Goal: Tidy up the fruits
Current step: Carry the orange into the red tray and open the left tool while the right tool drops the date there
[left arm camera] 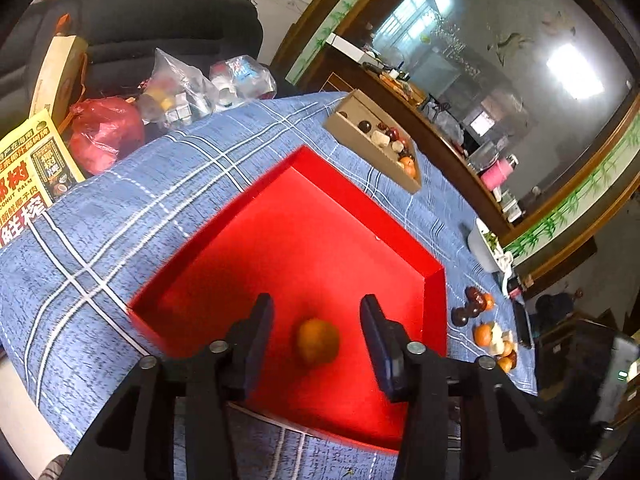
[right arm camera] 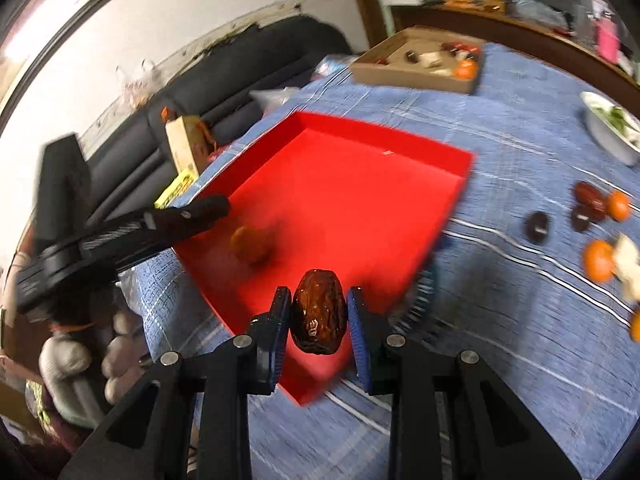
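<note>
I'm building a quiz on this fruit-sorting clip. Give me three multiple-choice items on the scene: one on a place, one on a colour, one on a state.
1. Where is the orange nearest the left claw?
A. inside the red tray
B. inside the cardboard box
C. on the cloth

2. What colour is the cloth?
A. green
B. blue with white lines
C. plain yellow

3. What is the state of the right claw?
A. open and empty
B. shut on an orange
C. shut on a date

Answers:
1. A: it lies on the tray's red floor, between the open fingers and clear of both.
2. B: blue fabric crossed by white lines shows all around the tray.
3. C: both pads press the wrinkled brown date's sides, above the tray's near corner.
</note>
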`<state>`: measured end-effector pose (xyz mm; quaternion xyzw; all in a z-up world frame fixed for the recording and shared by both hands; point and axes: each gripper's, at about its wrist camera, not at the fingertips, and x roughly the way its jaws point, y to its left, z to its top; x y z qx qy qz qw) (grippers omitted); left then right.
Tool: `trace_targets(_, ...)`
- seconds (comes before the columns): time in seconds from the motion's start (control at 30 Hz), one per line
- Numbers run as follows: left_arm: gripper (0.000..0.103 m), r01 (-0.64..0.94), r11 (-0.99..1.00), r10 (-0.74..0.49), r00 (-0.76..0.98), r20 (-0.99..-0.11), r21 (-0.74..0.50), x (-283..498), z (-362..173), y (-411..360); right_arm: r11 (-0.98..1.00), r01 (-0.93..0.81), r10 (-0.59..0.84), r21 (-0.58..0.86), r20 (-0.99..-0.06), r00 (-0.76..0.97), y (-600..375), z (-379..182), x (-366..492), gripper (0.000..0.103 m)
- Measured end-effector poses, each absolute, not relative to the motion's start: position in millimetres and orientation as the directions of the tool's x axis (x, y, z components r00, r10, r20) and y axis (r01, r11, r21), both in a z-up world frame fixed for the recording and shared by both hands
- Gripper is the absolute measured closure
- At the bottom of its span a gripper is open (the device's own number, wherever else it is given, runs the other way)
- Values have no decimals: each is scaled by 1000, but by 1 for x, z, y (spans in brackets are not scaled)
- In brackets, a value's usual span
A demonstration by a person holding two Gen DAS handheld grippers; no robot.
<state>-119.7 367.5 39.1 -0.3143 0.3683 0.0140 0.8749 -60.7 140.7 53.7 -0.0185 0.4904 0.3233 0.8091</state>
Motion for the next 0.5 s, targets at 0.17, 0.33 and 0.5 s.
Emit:
trace_targets(0.17, 53, -268, 789, -211, 728, -652, -554, -121, 36, 376, 795, -545, 473, 266, -835, 282, 166, 37, -50, 75)
trace_targets(0.33, 53, -267, 797, -206, 723, -660, -541, -125, 41, 373, 800, -523, 489, 295, -826, 282, 166, 37, -44, 64)
trace_targets(0.5, 53, -227, 823, -198, 744, -638, -520, -136, 64, 353, 811, -511, 500, 283, -789, 356, 142, 59, -54, 61)
